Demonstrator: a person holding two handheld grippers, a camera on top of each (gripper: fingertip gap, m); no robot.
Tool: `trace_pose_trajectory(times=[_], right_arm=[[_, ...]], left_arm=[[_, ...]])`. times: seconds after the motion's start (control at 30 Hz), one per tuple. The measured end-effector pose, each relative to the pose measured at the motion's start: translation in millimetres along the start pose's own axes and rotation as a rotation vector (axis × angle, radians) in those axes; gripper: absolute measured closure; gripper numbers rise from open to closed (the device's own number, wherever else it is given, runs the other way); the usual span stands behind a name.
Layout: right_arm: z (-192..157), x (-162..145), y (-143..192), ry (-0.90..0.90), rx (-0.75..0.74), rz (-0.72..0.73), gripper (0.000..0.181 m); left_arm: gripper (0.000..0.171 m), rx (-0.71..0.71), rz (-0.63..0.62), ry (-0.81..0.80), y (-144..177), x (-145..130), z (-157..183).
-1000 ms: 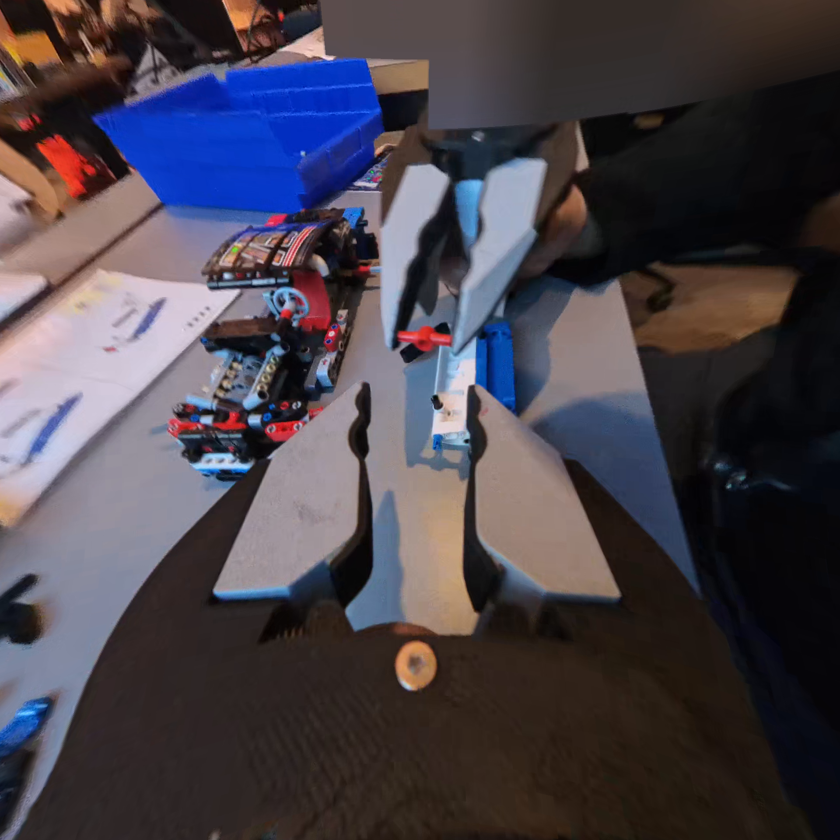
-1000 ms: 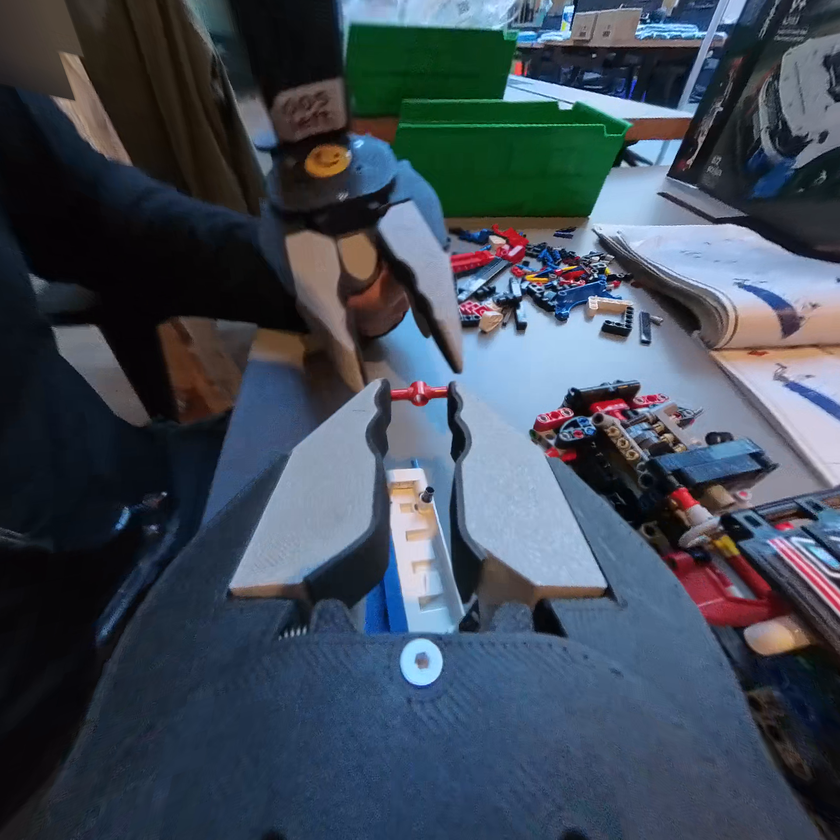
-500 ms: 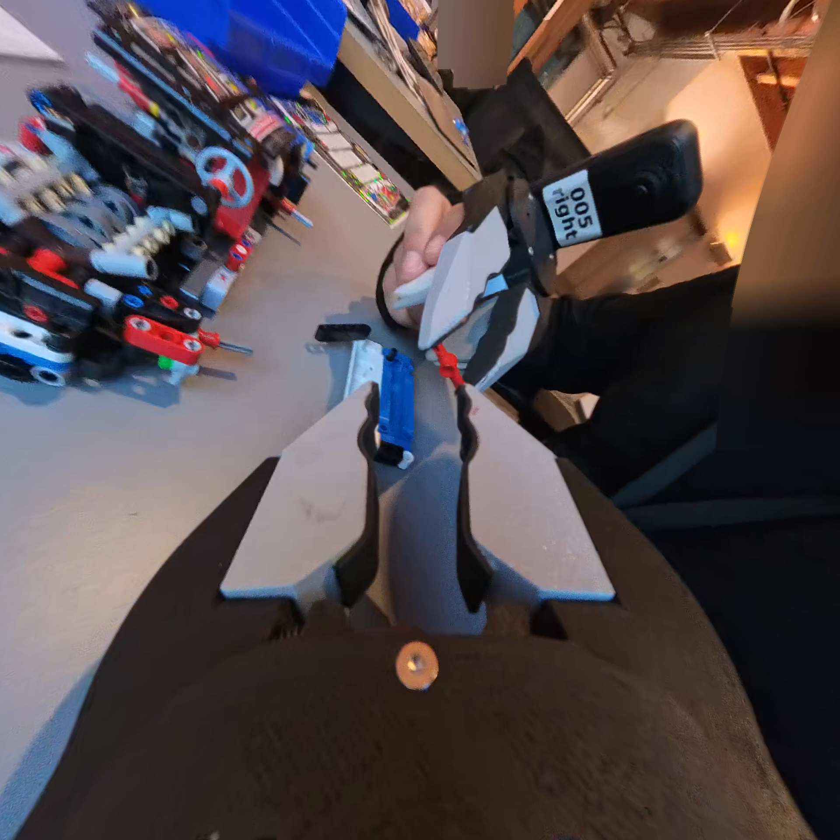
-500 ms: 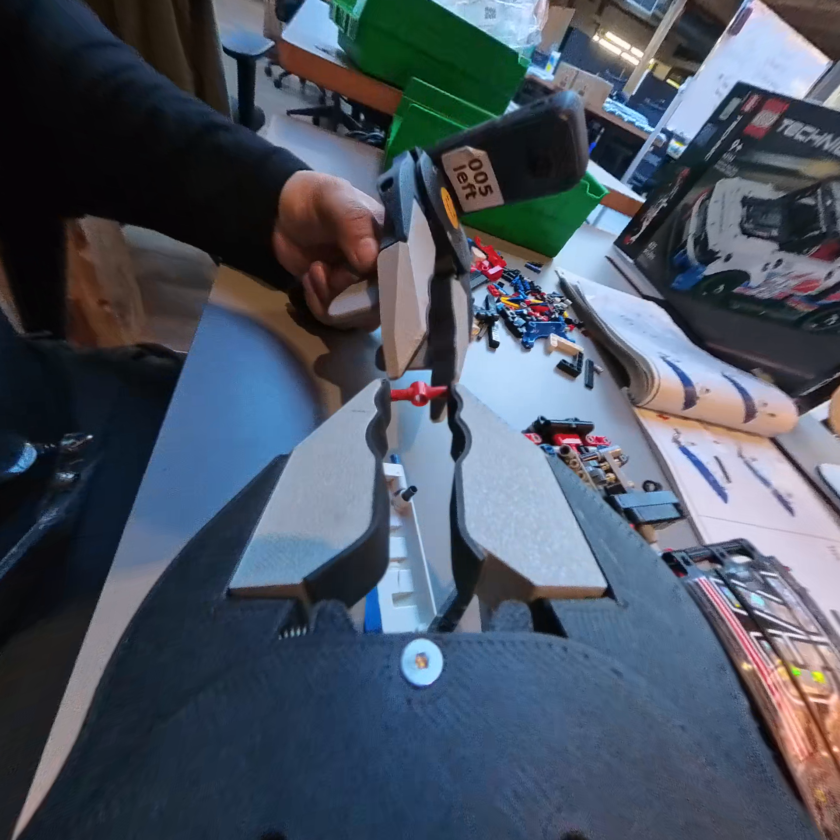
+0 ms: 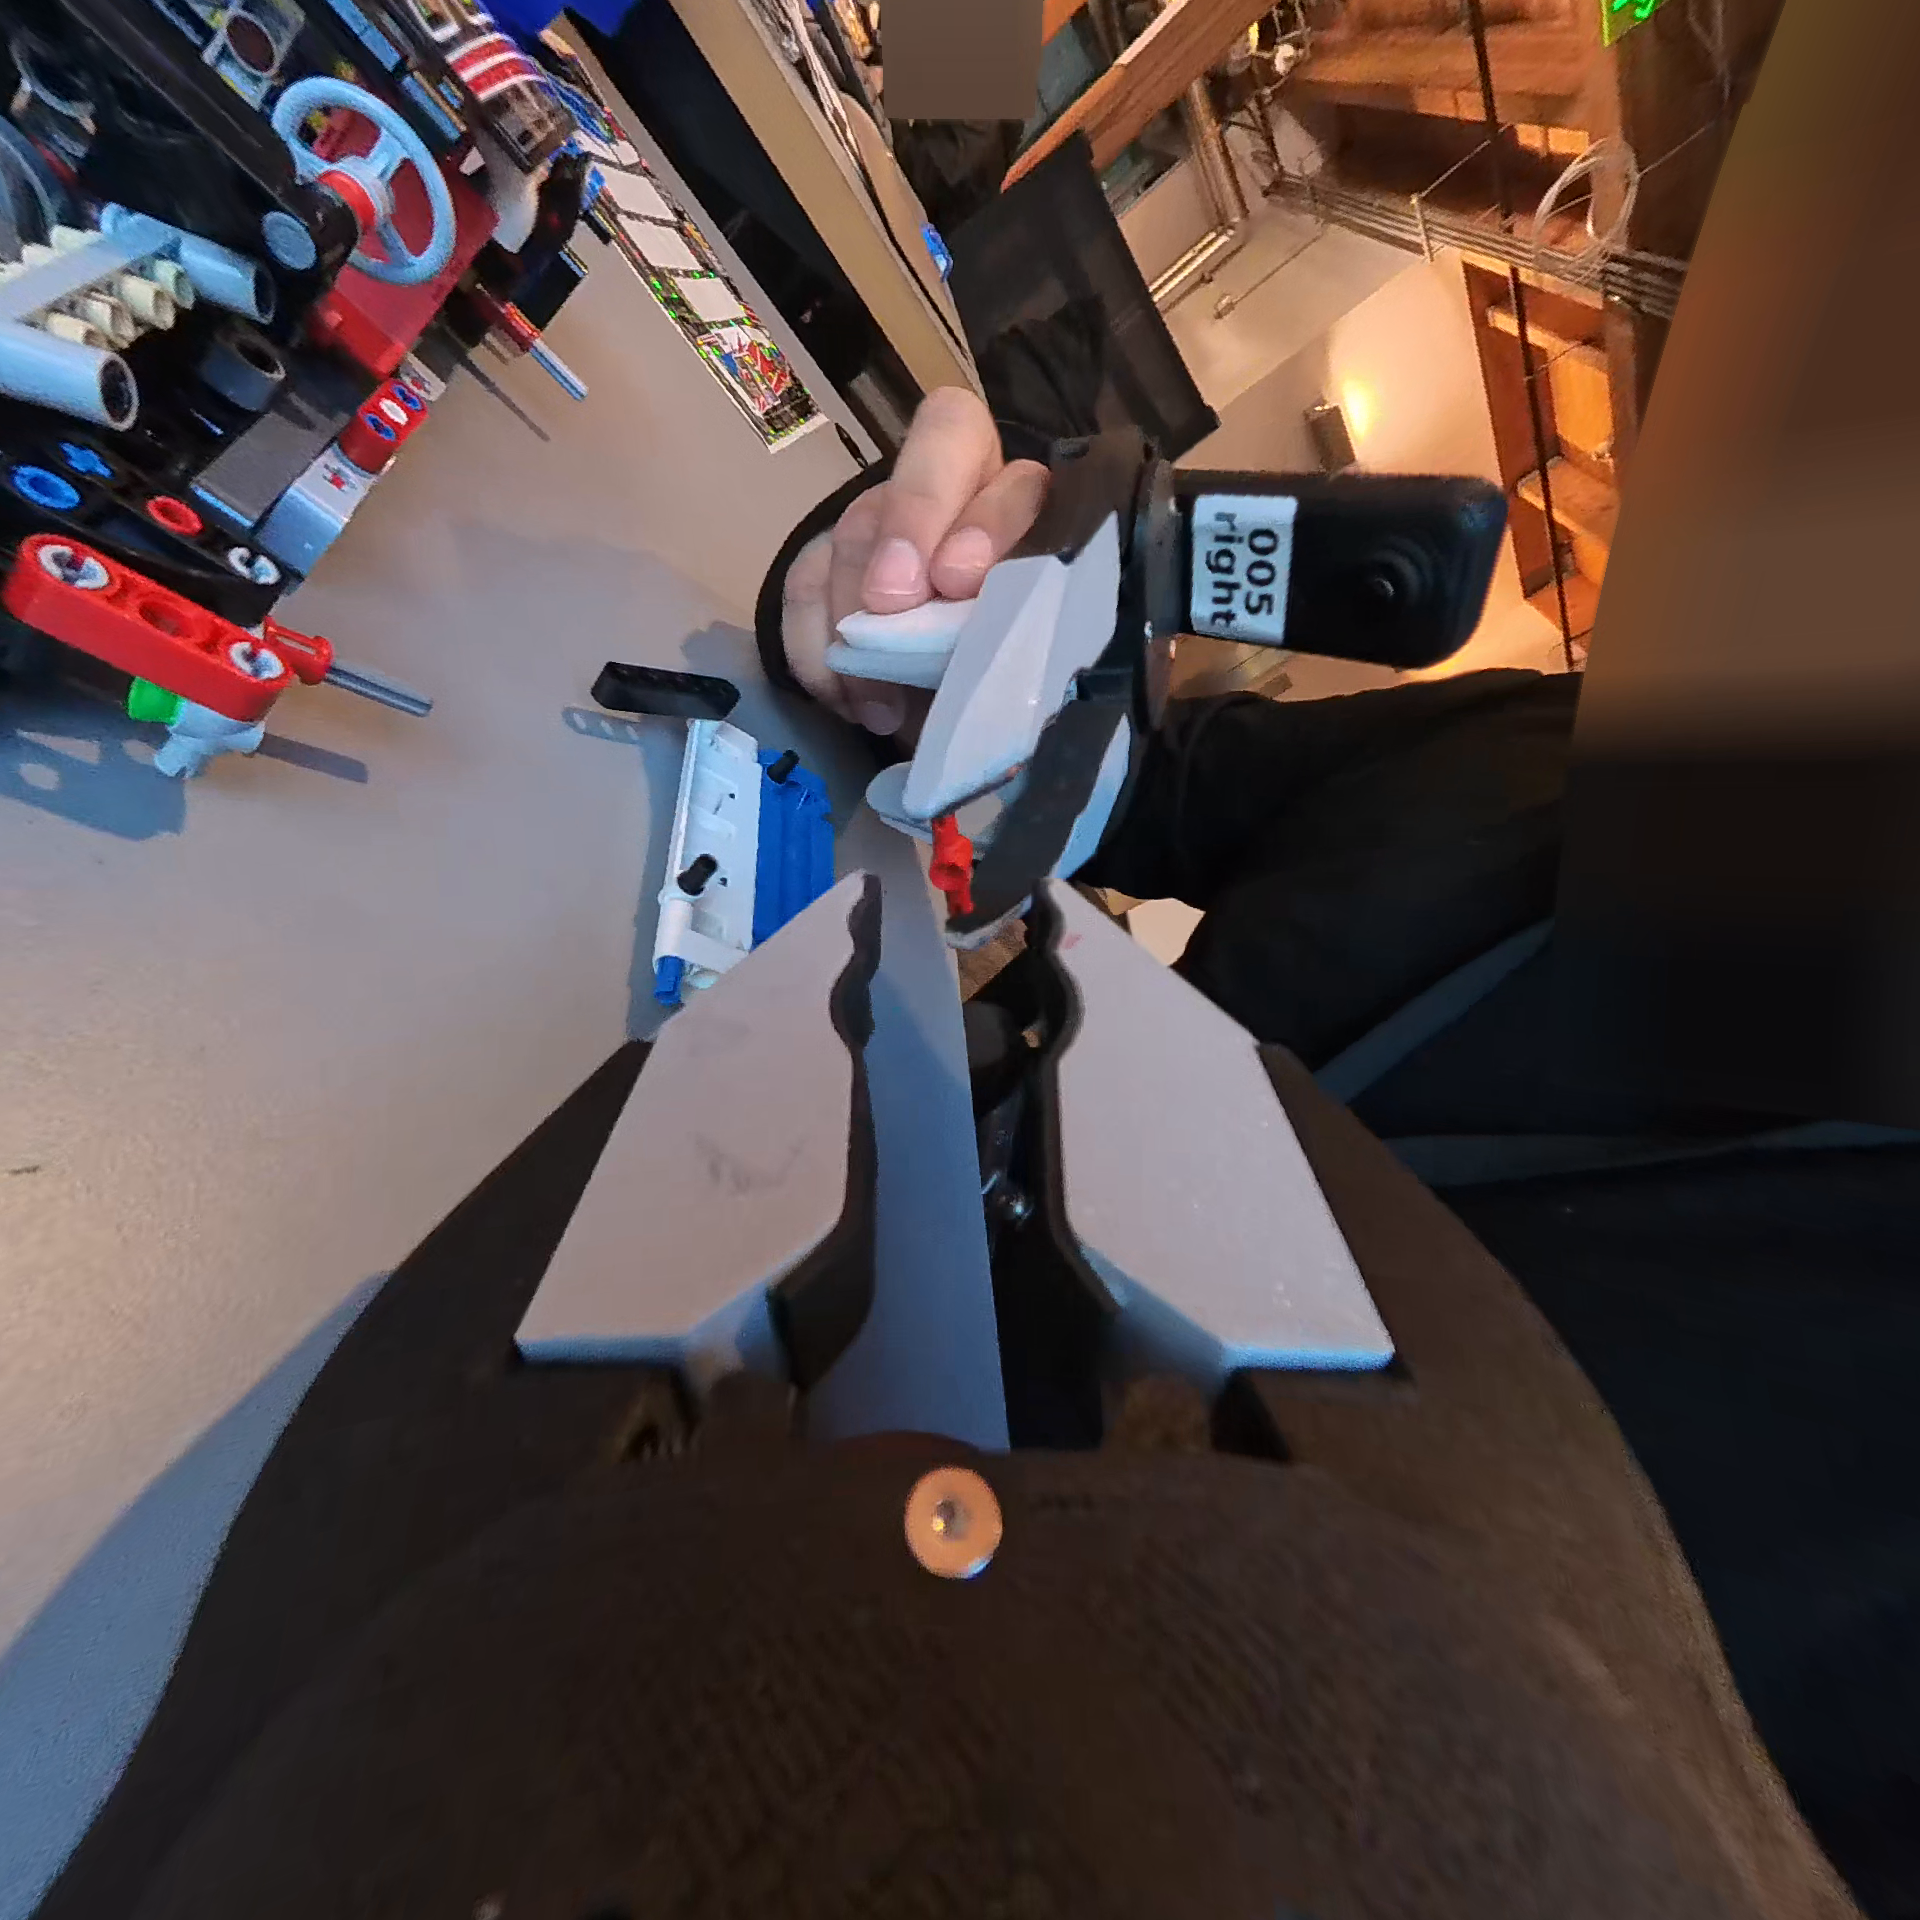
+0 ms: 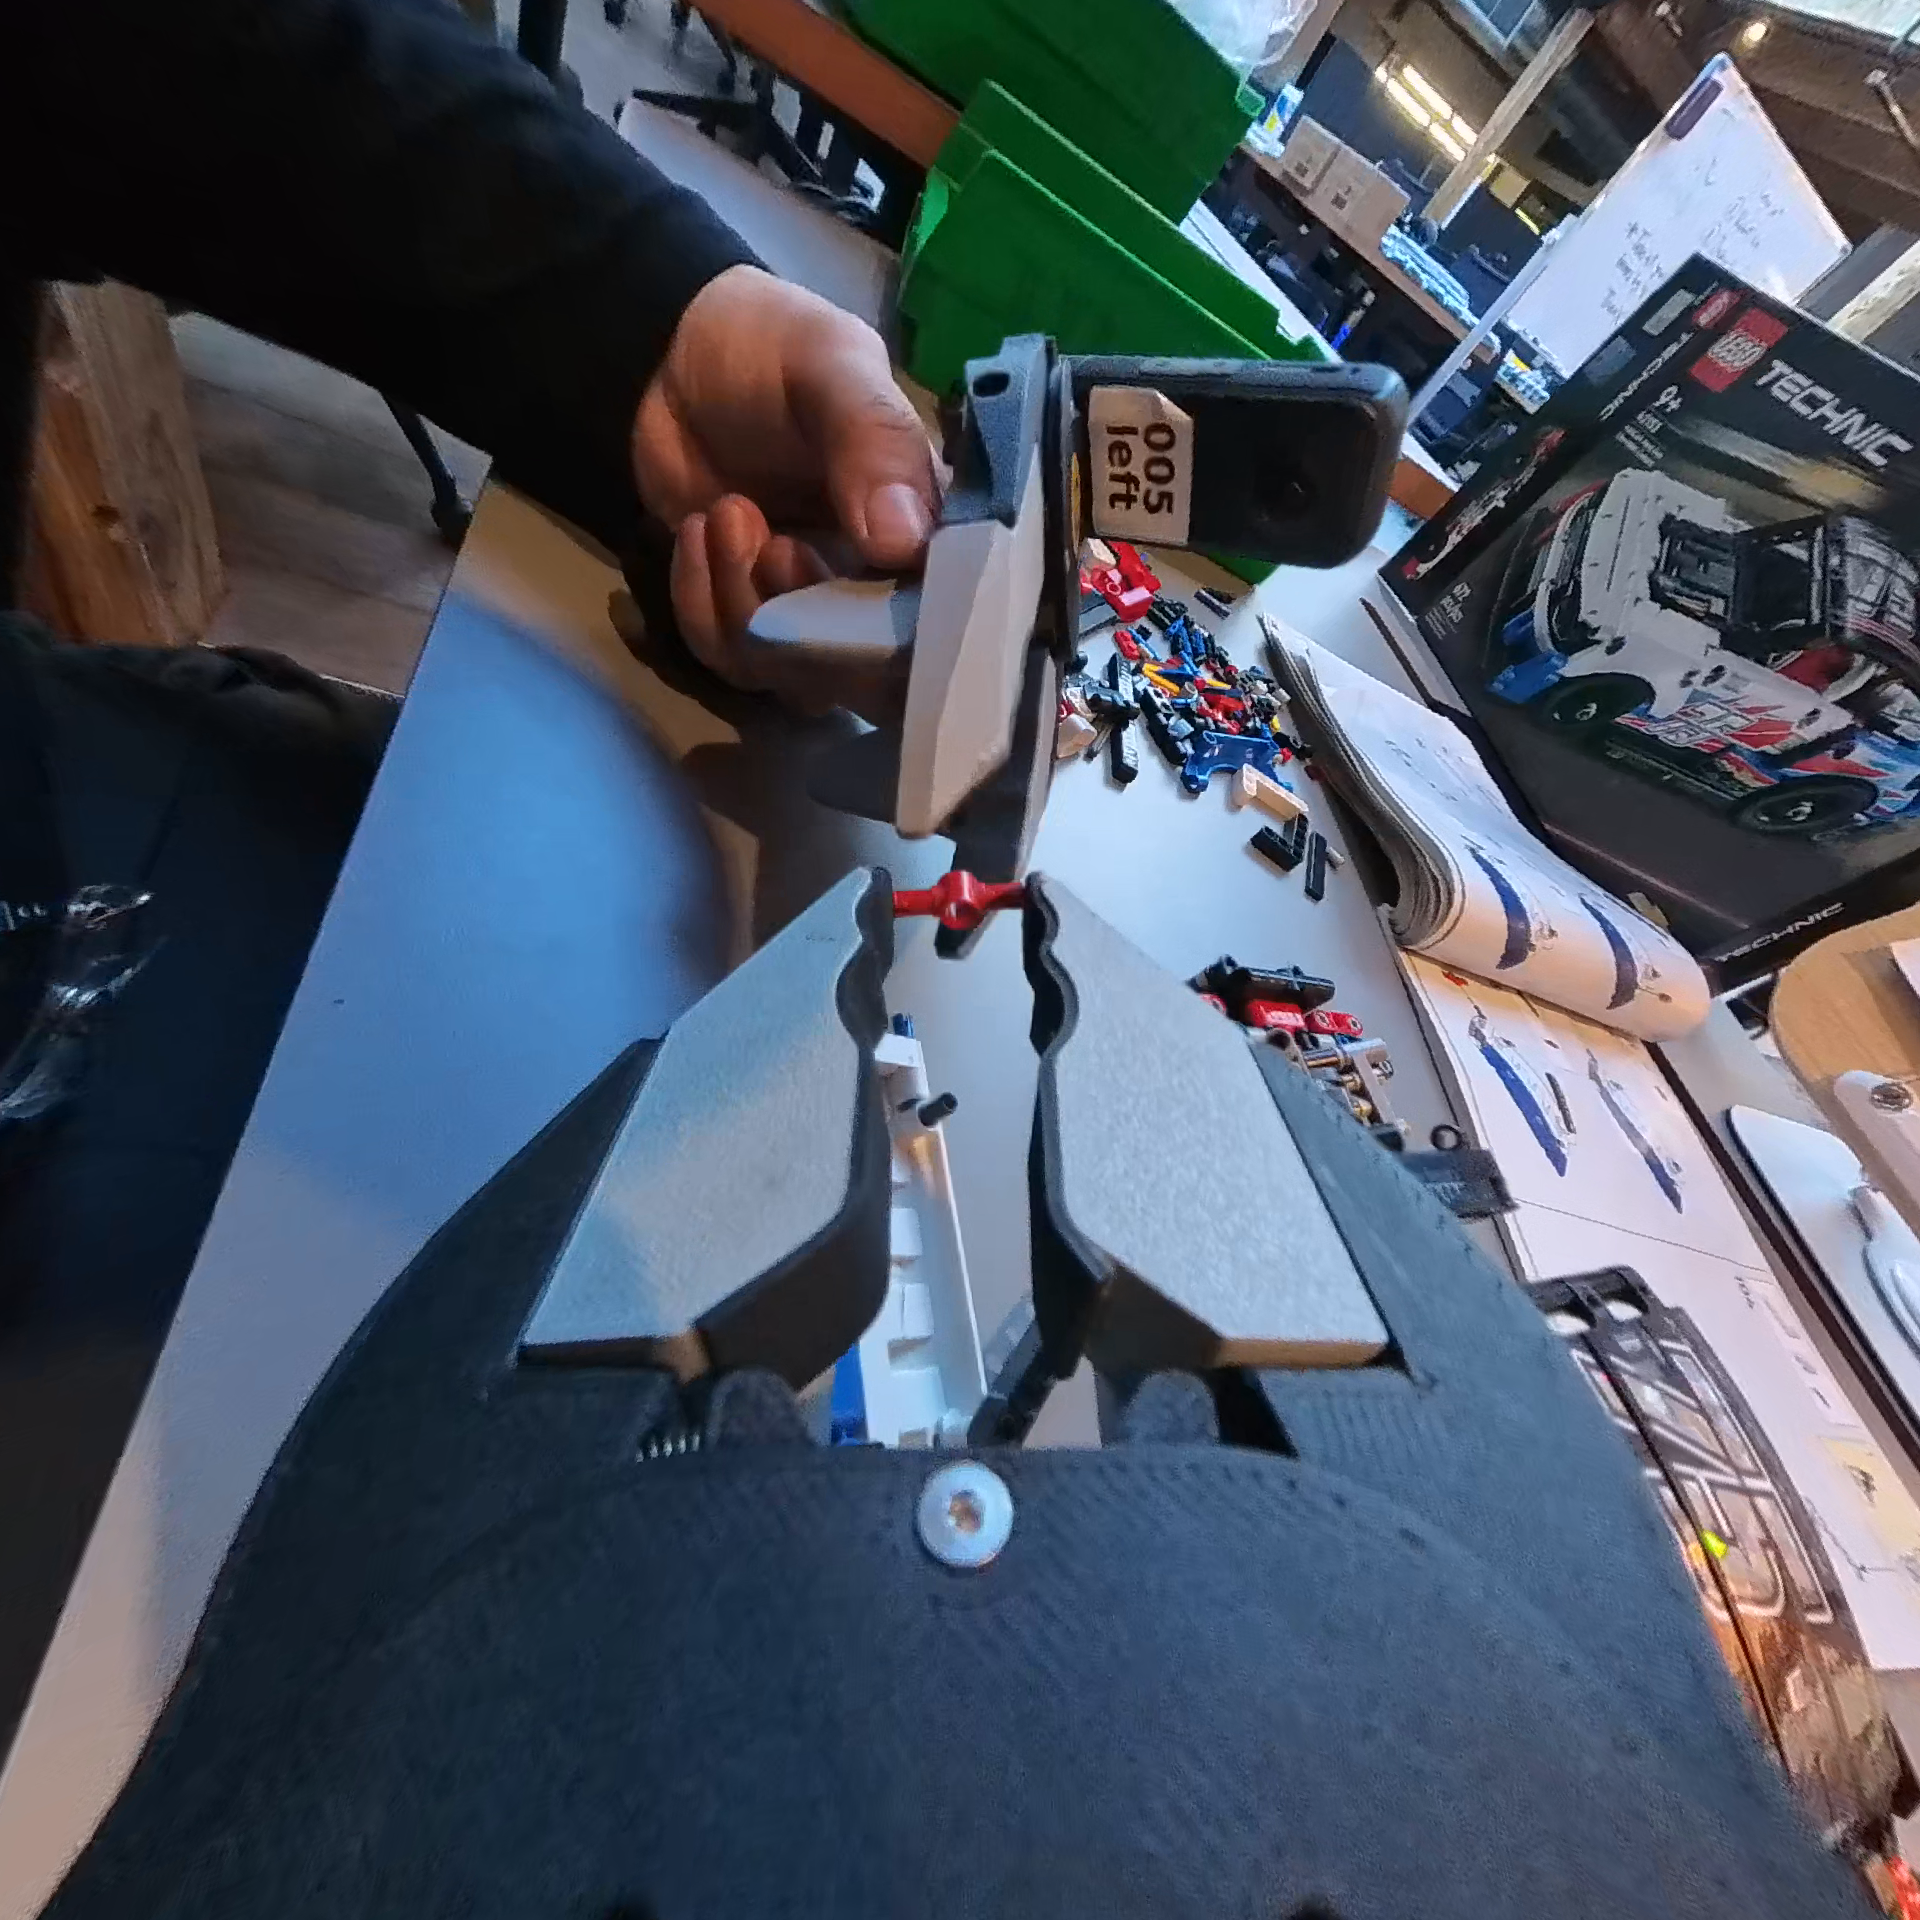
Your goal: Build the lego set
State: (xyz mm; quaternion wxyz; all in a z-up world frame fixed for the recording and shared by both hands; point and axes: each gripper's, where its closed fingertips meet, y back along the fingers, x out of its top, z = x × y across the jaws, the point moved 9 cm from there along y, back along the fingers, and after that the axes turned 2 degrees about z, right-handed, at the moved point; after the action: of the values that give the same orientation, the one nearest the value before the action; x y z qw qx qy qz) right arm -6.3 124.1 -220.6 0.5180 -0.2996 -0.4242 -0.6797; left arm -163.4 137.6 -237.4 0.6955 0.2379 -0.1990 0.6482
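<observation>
My right gripper (image 6: 958, 920) is shut on a small red pin (image 6: 961, 900), held crosswise at its fingertips above the table. My left gripper (image 5: 951, 920) is open and empty; it is rolled on its side and its tips sit right at the red pin (image 5: 948, 850). In the right wrist view the left gripper (image 6: 971, 862) comes down onto the pin from above. The right gripper (image 5: 966, 883) shows in the left wrist view, held by a hand. A white and blue sub-assembly (image 5: 727, 842) lies on the grey table below both grippers; it also shows in the right wrist view (image 6: 914, 1195).
The partly built car (image 5: 208, 343) stands to the left, with a black beam (image 5: 665, 689) near it. Loose pieces (image 6: 1184, 707), an open instruction booklet (image 6: 1475, 862), the set's box (image 6: 1714, 582) and green bins (image 6: 1060, 239) lie farther off. The table edge (image 5: 935, 1039) runs under my left gripper. Both grippers' tips are close together, under 4 cm apart.
My left gripper has rolled onto its side and closed in on the red pin. My right gripper stays shut on the pin and has tilted, with the sub-assembly still on the table.
</observation>
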Motion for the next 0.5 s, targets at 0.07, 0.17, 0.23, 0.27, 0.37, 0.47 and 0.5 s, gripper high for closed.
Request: trace_pose_trajectory(times=[0.07,0.17,0.23,0.27,0.37,0.47,0.5], right_arm=[[-2,1,-2,0.020,-0.001,-0.005,0.159],[-6,0,-4,0.057,0.001,-0.029,0.159],[-6,1,-4,0.055,-0.003,-0.030,0.159],[-6,1,-3,0.042,-0.002,-0.020,0.159],[2,2,5,-0.046,0.011,0.043,0.158],[18,-7,13,-0.197,0.060,0.017,0.155],[22,-12,13,-0.243,0.097,-0.034,0.152]], left_arm=[[0.151,0.009,-0.002,-0.005,-2,0,1],[0.166,0.046,-0.045,-0.009,-8,-4,0],[0.167,0.054,-0.045,-0.019,-7,-4,1],[0.167,0.058,-0.046,-0.013,-5,-4,0],[0.167,0.115,-0.032,0.013,3,-3,-4],[0.167,0.197,-0.056,0.032,9,-5,-8],[0.167,0.223,-0.064,0.037,9,-6,-9]])
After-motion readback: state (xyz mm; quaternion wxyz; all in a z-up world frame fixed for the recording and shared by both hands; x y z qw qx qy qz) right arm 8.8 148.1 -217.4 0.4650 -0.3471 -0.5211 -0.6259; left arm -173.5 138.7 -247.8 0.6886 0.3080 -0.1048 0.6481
